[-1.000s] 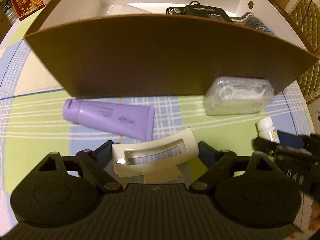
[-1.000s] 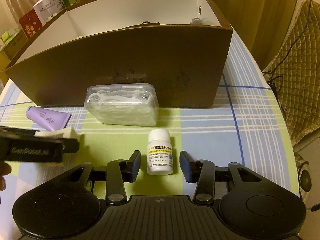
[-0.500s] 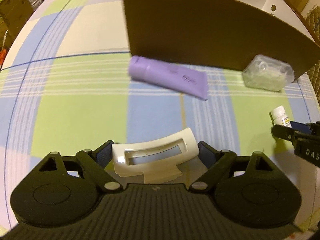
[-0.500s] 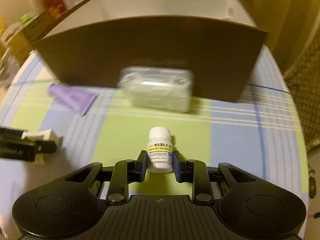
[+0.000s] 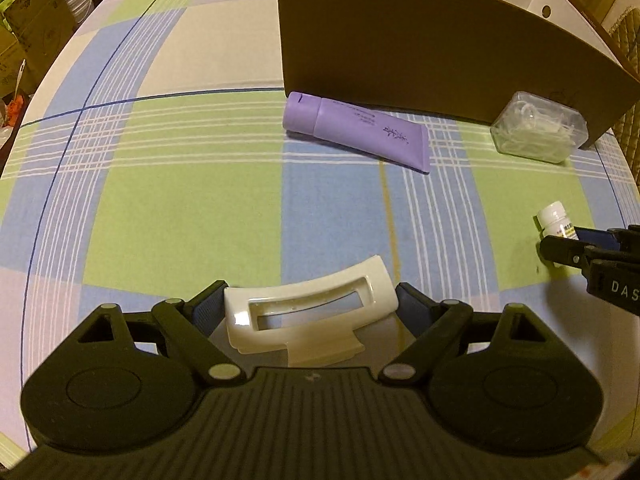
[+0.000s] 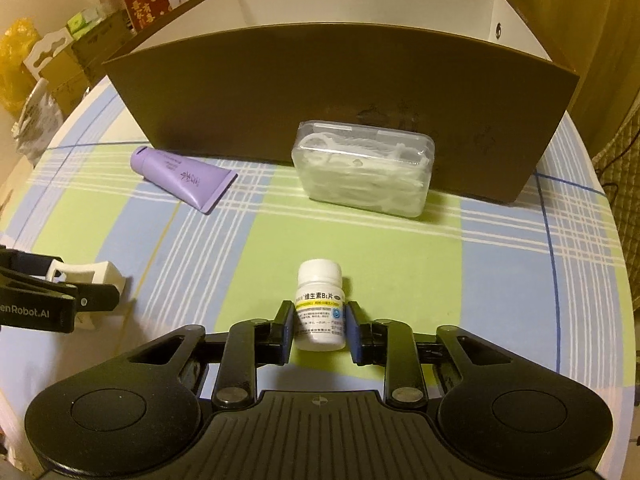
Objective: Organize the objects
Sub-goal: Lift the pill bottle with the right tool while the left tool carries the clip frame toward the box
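Risking most at the brown box (image 6: 340, 92): wall standing tall, so carrying either load in low meaning clipping the rim and knocking the grip loose. Sitting at the far side of the checked tablecloth (image 5: 180, 208), white inside, contents hidden from here.

Lying just in front of that wall, clear case of floss picks (image 6: 364, 168) and purple tube (image 5: 356, 134), both untouched and waiting; sweeping past carelessly meaning nudging them.

Pinching a cream hair claw (image 5: 310, 320) at its two ends with the left gripper (image 5: 310, 312), spread wide around it. Curved, glossy, slotted through the middle; gripping only at the tips, so likely twisting or popping out if tilted.

Closing the right gripper (image 6: 320, 326) on a small white pill bottle (image 6: 320, 312), pads touching its labelled sides. Standing upright near the table's front edge; smooth and round, so likely slipping or tipping if squeezed off-centre.
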{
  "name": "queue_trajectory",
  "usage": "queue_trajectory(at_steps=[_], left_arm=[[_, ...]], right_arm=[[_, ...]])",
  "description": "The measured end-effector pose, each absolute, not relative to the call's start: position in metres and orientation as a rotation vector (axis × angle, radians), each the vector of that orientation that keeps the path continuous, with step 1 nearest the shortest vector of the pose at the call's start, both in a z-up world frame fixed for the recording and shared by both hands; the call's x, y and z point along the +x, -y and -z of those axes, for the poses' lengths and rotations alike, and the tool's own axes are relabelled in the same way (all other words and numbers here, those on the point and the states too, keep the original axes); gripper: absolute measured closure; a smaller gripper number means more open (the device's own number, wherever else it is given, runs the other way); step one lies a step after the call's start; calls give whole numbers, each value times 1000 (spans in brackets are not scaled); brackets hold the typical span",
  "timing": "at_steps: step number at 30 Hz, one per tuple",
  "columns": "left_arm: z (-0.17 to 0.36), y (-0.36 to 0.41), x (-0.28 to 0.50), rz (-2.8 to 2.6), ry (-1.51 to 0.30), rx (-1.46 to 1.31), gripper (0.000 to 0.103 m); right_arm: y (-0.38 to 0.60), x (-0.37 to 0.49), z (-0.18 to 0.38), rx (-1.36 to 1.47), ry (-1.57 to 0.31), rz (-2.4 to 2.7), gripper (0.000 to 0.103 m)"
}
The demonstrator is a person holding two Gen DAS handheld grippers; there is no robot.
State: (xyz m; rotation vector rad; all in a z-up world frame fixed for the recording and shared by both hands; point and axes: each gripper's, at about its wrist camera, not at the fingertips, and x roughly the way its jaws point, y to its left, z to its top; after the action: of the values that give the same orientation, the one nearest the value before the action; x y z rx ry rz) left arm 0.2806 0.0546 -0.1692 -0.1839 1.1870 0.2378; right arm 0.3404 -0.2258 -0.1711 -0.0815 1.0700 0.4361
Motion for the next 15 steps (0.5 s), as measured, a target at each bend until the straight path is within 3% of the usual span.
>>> queue_trajectory(at_steps=[15], left_arm=[[148,-43,277,-191,-1125,-156,16]], right_arm=[[230,329,142,-18,-1023,-481,79]])
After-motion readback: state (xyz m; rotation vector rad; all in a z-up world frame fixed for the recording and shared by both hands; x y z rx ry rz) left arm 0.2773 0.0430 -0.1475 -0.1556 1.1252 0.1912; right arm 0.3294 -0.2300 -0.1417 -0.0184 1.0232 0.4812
